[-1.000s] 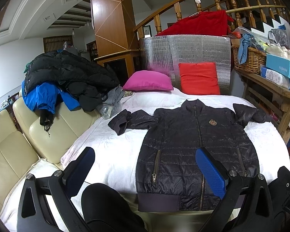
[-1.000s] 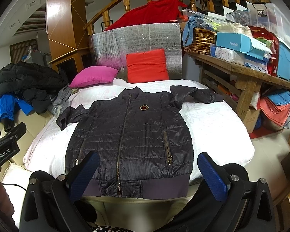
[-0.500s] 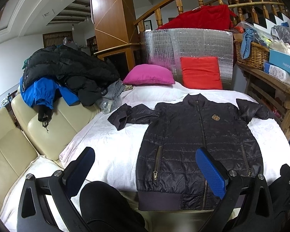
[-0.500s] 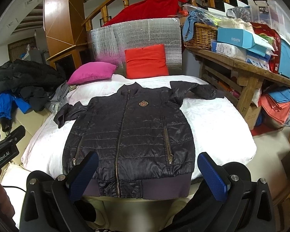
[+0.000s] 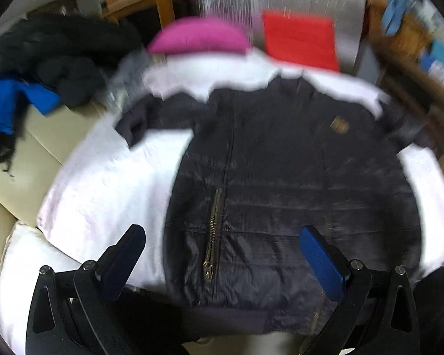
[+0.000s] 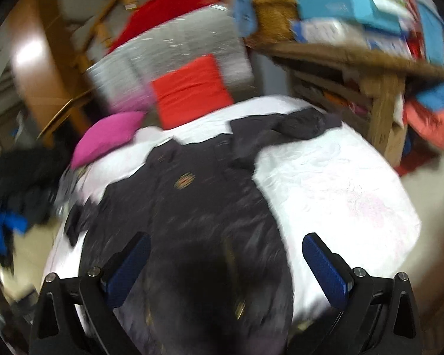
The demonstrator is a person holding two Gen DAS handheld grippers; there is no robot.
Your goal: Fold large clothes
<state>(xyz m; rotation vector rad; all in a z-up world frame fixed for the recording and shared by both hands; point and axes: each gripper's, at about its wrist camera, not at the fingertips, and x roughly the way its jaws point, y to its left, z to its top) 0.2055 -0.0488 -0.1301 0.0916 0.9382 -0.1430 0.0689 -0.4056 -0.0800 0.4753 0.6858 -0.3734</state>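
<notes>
While both views are blurred, a dark quilted jacket [image 5: 281, 183] lies flat on the white bed [image 5: 109, 183].
The left tongs [image 5: 222, 254] and the right tongs [image 6: 226, 261] are both spread wide and empty above the jacket's hem; its sleeves lie out sideways.

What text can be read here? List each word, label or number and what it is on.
None can be read; both views are motion-blurred.
Jacket chest badge: a gold patch, any lettering blurred.
Blue box on the wooden table: print smeared, unreadable.
White packs below it: markings blurred.
</notes>
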